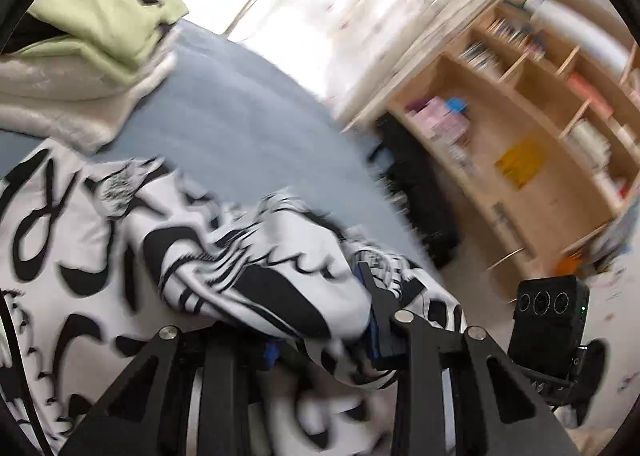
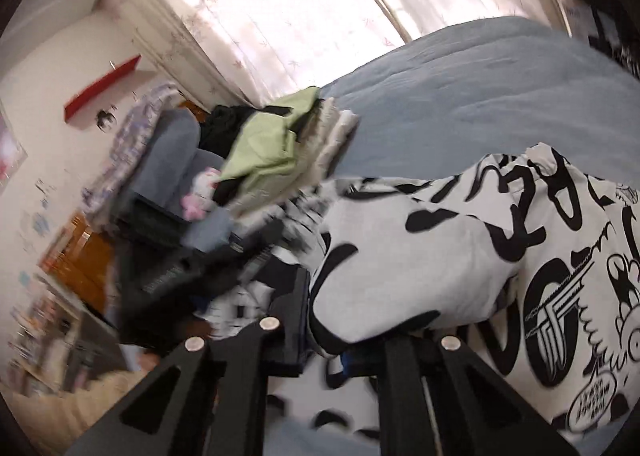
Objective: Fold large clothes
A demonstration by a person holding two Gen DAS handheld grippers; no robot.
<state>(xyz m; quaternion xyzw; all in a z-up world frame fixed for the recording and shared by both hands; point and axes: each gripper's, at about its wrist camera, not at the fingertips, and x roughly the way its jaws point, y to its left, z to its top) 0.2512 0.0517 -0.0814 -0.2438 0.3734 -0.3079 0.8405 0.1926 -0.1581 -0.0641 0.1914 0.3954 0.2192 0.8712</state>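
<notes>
A large white garment with black cartoon print lies rumpled on the blue bed cover. In the left wrist view a thick fold of it is bunched between the jaws of my left gripper. Its right finger shows and cloth covers the left one. In the right wrist view the same garment drapes over my right gripper, which is shut on a rolled edge. Only that gripper's left finger is in sight. A blurred black gripper at the left holds another part of the cloth.
A pile of folded clothes, green on top of cream, sits at the far side of the bed. A wooden shelf unit stands past the bed's edge, with a black object beside it. Curtains hang behind, and a blue chair stands at left.
</notes>
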